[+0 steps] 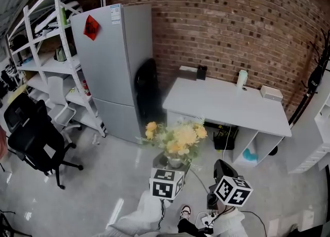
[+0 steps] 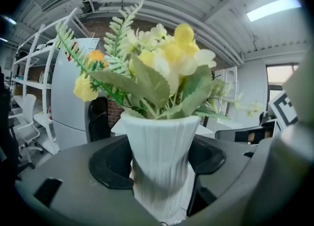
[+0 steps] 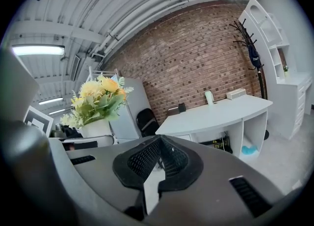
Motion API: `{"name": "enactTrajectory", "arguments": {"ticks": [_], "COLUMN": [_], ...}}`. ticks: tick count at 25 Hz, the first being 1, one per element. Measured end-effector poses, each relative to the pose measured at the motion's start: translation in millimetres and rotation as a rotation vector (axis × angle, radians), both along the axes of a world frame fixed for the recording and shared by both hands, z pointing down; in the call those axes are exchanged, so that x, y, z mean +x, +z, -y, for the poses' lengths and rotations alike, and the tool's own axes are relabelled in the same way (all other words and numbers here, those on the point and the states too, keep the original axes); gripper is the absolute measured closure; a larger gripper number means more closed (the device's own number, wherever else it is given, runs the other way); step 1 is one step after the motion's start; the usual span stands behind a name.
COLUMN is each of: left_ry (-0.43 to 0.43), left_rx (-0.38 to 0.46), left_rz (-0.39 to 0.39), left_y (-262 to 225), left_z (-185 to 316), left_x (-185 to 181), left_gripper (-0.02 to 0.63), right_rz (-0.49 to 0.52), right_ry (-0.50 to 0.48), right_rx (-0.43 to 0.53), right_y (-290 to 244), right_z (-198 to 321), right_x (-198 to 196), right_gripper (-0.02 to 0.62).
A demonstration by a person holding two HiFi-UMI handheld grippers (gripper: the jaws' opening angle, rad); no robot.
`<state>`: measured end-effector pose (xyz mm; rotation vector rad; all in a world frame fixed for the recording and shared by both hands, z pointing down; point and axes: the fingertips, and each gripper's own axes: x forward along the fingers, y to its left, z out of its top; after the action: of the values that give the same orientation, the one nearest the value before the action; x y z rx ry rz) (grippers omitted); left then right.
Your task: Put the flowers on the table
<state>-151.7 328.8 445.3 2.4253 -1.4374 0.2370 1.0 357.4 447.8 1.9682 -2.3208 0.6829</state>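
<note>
Left gripper (image 2: 158, 173) is clamping the vase (image 2: 159, 144) of flowers (image 1: 178, 138); right gripper (image 3: 158, 163) is closed, empty. Table (image 1: 227, 104) sitting at one o'clock.

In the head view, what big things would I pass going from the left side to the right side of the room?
Black swivel office chair → tall grey refrigerator → long white desk → black coat stand.
</note>
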Motion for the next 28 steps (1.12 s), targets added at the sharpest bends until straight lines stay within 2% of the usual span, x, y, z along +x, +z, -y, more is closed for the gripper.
{"name": "enactTrajectory", "arguments": {"ticks": [7,17,28], "left_ry": [-0.006,-0.039,-0.048], "left_rx": [-0.005,0.008,0.011], "left_rz": [0.016,0.042,0.022], "left_y": [-4,-10,-9], "left_z": [51,123,206], "left_x": [14,34,70], "left_gripper": [0.288,0.288,0.288], "right_rz": [0.001,0.012,-0.016], "right_ry": [0.0,-0.052,-0.058], "right_rx": [0.006,0.006,0.003], "right_y": [-9,-10,-10], "right_z": [58,136,219], "right_x": [17,33,69], "right_gripper": [0.571,0.571,0.571]}}
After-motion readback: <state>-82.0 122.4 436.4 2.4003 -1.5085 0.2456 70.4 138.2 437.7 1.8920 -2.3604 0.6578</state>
